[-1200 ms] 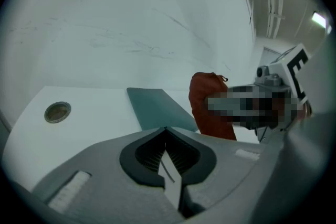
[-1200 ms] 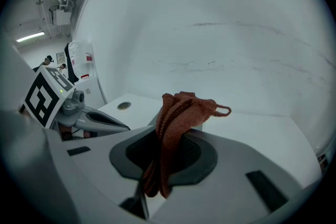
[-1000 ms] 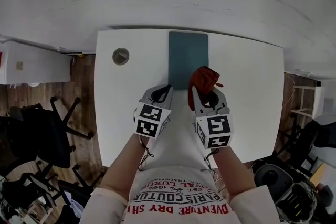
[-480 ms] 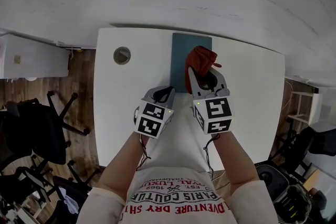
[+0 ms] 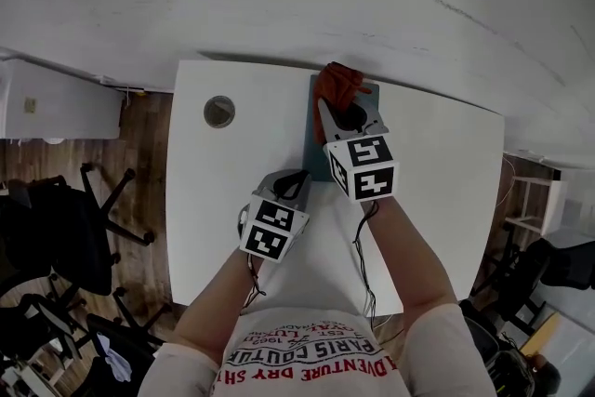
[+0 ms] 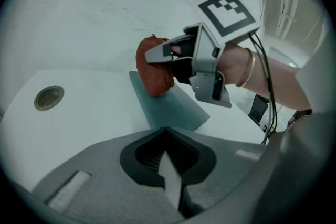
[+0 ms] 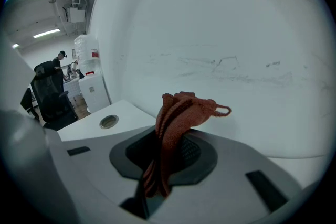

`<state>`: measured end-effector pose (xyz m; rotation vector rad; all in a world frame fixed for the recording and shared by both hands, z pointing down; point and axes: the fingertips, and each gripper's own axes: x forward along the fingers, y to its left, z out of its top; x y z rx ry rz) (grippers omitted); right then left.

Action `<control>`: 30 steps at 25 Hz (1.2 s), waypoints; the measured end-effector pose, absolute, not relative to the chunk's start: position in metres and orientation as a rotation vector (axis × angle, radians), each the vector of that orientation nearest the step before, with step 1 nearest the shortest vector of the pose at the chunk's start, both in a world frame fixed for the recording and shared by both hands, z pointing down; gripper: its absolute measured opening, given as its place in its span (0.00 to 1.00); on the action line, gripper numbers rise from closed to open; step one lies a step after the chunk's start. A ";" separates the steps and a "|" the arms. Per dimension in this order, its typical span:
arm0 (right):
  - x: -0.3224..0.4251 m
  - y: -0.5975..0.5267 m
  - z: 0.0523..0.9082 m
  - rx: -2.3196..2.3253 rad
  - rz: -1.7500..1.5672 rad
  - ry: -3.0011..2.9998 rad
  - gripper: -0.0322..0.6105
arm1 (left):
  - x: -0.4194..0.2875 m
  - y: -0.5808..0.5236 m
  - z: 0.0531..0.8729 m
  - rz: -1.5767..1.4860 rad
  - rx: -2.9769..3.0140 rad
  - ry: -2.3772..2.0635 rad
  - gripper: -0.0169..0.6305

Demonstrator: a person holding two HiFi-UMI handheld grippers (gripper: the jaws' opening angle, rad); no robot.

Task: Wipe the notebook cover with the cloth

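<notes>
In the head view, the teal notebook (image 5: 317,142) lies on the white bench (image 5: 218,191) with its long axis running from the person toward the far edge, its far end close to that edge and the wall. The right tool (image 5: 345,110) is over that far end, pinching the rust-red cloth (image 5: 333,86), which bunches at the notebook's far-left corner. Nearly all the bare cover therefore lies back toward the person, along the long axis. The left tool (image 5: 294,180) sits just beside the notebook's near-left corner; contact cannot be made out. A round cable grommet (image 5: 219,112) is well off toward the bench's left edge. In the left gripper view, that tool's jaws are pressed together with nothing between them, and the notebook stretches away ahead to the cloth, which rests on the cover. In the right gripper view, the cloth is clamped between the jaws and stands up in folds, with the wall close behind. The wiping stroke likely calls for a pull toward the near edge, and the right tool is the one placed to make it.
</notes>
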<state>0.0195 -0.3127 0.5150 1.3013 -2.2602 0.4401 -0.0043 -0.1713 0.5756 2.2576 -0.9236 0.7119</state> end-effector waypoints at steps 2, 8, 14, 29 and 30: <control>0.017 -0.319 0.523 1.295 0.491 -2.256 0.17 | -0.004 -0.171 0.575 0.710 2.258 -0.923 0.04; 0.017 -0.337 0.541 1.319 0.625 -2.225 0.17 | -0.002 -0.172 0.575 0.718 2.262 -0.939 0.04; 0.015 -0.351 0.560 1.299 0.584 -2.185 0.18 | -0.004 -0.172 0.576 0.711 2.254 -0.921 0.04; 0.024 -0.347 0.565 1.148 0.568 -2.196 0.18 | -0.006 -0.171 0.576 0.741 2.281 -0.984 0.04; 0.026 -0.347 0.565 1.144 0.574 -2.201 0.18 | -0.006 -0.171 0.576 0.744 2.285 -0.991 0.04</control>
